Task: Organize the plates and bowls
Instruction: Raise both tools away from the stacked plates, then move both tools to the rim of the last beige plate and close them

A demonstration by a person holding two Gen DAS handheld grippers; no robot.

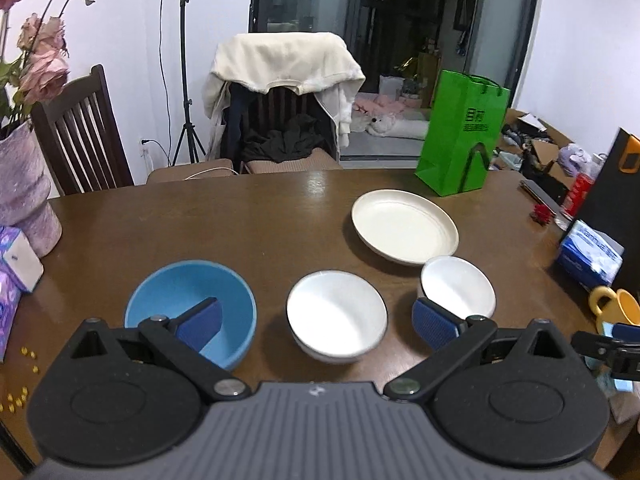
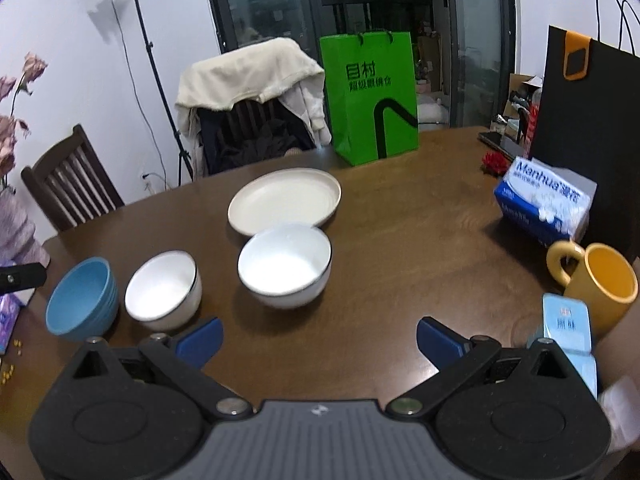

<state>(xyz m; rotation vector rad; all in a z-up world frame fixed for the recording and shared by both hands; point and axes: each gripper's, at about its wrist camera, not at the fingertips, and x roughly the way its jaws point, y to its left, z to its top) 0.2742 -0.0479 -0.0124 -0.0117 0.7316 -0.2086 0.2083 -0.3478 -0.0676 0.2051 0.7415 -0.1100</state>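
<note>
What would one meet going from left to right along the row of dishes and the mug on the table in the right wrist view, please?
blue bowl → smaller white bowl → larger white bowl → yellow mug. The cream plate lies behind the larger white bowl, so its place in the order is unclear.

Black tongs (image 1: 318, 322), blue pads (image 1: 200, 326)

Left gripper (image 1: 318, 322): jaws spread wide, blue pads (image 1: 200, 326) facing inward at lower centre of its own view, nothing between them. Right gripper (image 2: 320, 340): jaws likewise spread wide, empty, lower centre of its view. Its tip shows at the right edge of the left wrist view.
</note>
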